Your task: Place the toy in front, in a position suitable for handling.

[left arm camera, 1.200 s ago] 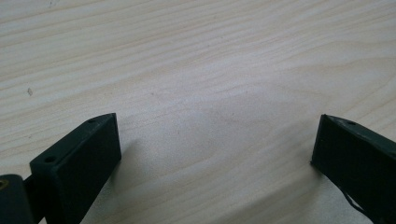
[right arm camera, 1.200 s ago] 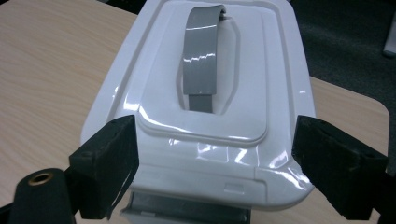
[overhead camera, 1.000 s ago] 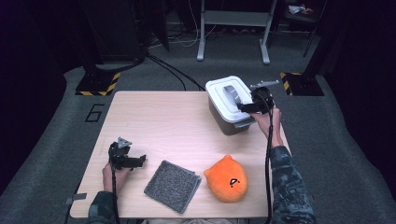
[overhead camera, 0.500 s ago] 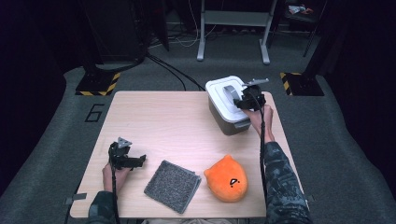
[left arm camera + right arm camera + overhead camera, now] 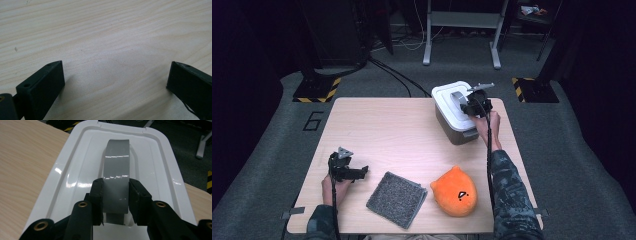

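Note:
A grey bin (image 5: 450,125) with a white lid (image 5: 443,95) stands at the table's far right. My right gripper (image 5: 468,105) reaches over it from the right. In the right gripper view its jaws have just been closing, and the pads (image 5: 98,195) now press both sides of the lid's grey arched handle (image 5: 117,167); the lid (image 5: 72,172) still sits on the bin. My left gripper (image 5: 362,171) rests at the front left, held in a hand. Its jaws stand wide open over bare wood (image 5: 112,45), nothing between them.
A grey square mat (image 5: 396,198) lies near the front edge, just right of the left gripper. An orange plush toy (image 5: 455,191) sits to the mat's right, under the right forearm. The wooden table (image 5: 382,127) stretches between them and the bin.
The right gripper slid left from the bin's right edge onto the lid's handle, and its jaws closed on it. The left gripper stayed put.

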A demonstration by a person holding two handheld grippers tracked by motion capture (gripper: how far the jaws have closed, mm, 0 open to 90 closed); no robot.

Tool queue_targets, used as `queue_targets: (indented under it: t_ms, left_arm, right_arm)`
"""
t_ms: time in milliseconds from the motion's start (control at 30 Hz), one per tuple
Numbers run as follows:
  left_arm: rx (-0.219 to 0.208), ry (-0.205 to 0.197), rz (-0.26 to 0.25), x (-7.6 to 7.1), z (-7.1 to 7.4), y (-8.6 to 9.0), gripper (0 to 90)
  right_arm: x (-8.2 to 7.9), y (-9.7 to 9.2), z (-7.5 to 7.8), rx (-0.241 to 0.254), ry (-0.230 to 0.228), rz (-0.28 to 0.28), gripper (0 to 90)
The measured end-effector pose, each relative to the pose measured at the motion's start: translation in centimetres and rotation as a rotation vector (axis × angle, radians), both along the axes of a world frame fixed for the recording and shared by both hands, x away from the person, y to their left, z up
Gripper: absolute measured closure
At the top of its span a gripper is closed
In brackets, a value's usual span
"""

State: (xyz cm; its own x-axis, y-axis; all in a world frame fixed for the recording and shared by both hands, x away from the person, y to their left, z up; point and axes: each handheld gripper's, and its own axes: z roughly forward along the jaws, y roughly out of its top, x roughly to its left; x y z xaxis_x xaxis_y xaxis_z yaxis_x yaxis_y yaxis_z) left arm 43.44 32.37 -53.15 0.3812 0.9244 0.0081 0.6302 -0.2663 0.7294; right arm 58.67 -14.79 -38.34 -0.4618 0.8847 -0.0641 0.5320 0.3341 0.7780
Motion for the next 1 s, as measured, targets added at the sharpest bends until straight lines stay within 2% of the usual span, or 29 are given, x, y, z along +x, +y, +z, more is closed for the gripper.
queue_targets:
  t_ms: [133,233,333,767,933,1000]
  left_arm:
    - [0.0,0.0,0.0,0.0,-0.01,0.0,0.8]
    - [0.0,-0.001,-0.001,0.0,-0.01,0.0,0.8]
    - [0.0,-0.001,-0.001,0.0,-0.01,0.0,0.8]
    - [0.0,0.0,0.0,0.0,-0.01,0.0,0.8]
    - [0.0,0.0,-0.001,0.0,0.0,0.01,0.8]
    - [0.0,-0.001,-0.001,0.0,-0.01,0.01,0.8]
  right_arm:
    - [0.06,-0.13,-0.01,0.006,0.001,0.014,67.2]
    - [0.13,-0.48,-0.06,0.036,0.012,0.03,67.3]
    - [0.17,-0.66,-0.11,0.045,0.012,0.043,67.4]
    - [-0.09,-0.32,-0.11,0.055,0.015,0.112,67.5]
    - [-0.35,0.02,-0.12,0.05,0.012,0.154,67.4]
    - [-0.49,0.15,-0.11,0.056,0.024,0.155,67.5]
